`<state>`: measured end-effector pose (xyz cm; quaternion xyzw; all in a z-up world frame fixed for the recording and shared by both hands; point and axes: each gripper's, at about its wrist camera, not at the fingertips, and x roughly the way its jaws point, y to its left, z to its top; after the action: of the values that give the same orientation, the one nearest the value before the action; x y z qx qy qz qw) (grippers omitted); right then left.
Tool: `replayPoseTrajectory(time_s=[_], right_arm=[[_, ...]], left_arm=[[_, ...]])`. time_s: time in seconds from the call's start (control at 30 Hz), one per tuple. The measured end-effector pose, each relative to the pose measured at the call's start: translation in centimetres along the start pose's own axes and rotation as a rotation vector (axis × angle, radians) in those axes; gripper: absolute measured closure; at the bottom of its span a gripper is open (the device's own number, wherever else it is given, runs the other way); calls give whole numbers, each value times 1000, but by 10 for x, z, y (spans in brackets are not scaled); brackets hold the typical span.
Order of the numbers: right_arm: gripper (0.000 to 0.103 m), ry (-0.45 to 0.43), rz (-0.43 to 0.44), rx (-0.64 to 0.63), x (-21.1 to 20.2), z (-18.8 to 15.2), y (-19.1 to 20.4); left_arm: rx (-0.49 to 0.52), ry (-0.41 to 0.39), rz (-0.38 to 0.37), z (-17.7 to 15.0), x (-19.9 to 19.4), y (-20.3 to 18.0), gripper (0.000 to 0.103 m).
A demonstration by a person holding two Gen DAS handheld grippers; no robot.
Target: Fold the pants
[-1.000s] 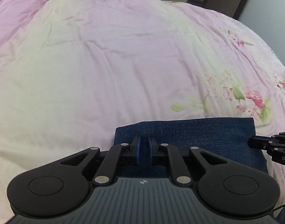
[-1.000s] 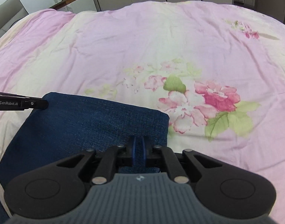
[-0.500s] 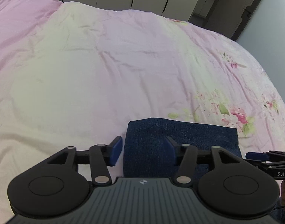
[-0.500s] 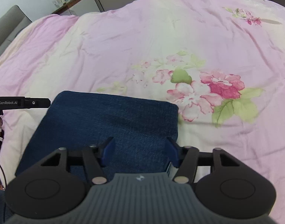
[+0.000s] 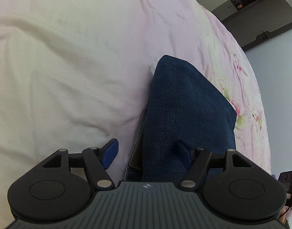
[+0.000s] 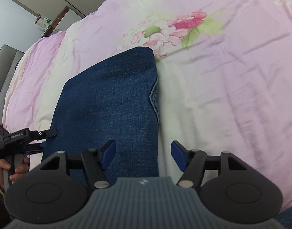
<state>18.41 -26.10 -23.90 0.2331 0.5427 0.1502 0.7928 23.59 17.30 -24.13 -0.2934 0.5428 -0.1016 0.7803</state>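
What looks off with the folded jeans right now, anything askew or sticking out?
Mostly tidy. The folded jeans lie flat on the bedspread, but a lighter seamed layer peeks out along their right edge, so the layers are not quite flush. Both grippers are open.

The pants [image 6: 107,103] lie folded on the bedspread [image 6: 232,87]. The left gripper [image 5: 146,152] straddles their left edge; the right gripper [image 6: 143,152] straddles their right edge, both near ends.
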Motion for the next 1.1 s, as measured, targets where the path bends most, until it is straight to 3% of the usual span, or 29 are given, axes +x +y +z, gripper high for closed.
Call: replayPoseTrajectory(time_s=[0.27, 0.47, 0.63, 0.8, 0.9, 1.1], right_arm=[[47, 44, 107, 123, 36, 13, -18], [48, 72, 151, 172, 57, 21, -26], [54, 64, 141, 168, 63, 24, -21], [71, 58, 115, 148, 51, 28, -10], [79, 47, 97, 113, 37, 30, 2], [88, 25, 103, 47, 3, 35, 26]], left_arm=[[-23, 69, -105, 6, 27, 16, 19], [16, 97, -133, 12, 43, 10, 26], [20, 65, -118, 6, 39, 2, 40], [39, 9, -50, -3, 23, -15, 60], [14, -32, -61, -7, 8, -16, 72], [33, -71, -51, -13, -14, -26, 78]])
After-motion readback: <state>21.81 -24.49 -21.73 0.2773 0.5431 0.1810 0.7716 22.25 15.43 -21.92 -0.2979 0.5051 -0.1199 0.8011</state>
